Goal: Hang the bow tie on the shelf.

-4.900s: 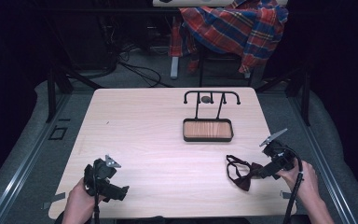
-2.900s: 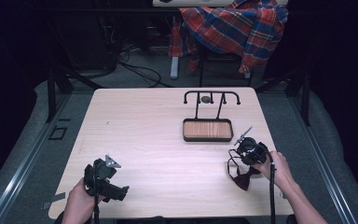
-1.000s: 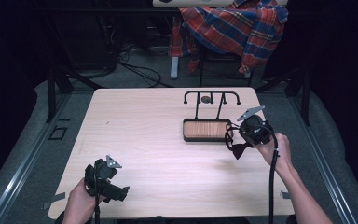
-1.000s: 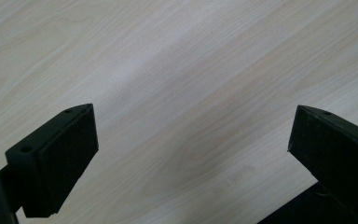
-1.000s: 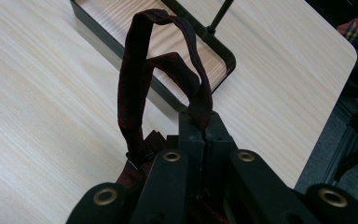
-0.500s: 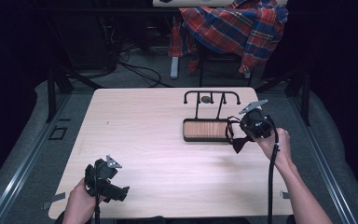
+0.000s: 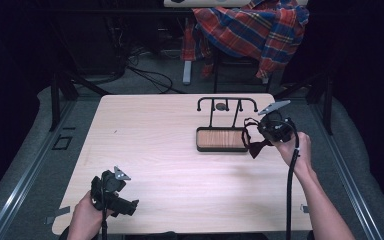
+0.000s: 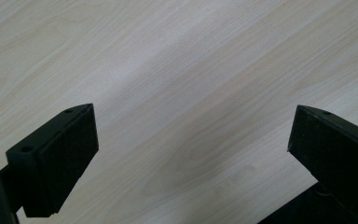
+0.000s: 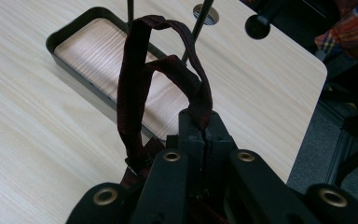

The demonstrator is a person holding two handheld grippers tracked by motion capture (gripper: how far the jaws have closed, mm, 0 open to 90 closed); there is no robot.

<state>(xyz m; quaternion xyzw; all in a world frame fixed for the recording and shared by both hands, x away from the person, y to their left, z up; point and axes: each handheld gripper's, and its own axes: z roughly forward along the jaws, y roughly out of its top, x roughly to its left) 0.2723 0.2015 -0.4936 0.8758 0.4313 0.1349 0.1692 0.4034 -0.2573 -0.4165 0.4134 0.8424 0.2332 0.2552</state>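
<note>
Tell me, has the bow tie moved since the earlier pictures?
Yes. The bow tie, clamped in the right gripper, went from the table's near right part up to the tray and its rack.

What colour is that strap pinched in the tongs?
Dark maroon strap, clearest in the right gripper view.

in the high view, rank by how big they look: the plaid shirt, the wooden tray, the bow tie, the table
1. table, largest by far.
2. plaid shirt, though it lies farther back, so it may really be bigger than it looks.
3. wooden tray.
4. bow tie, smallest, hanging from the right hand-held gripper and partly hidden by it.
</note>
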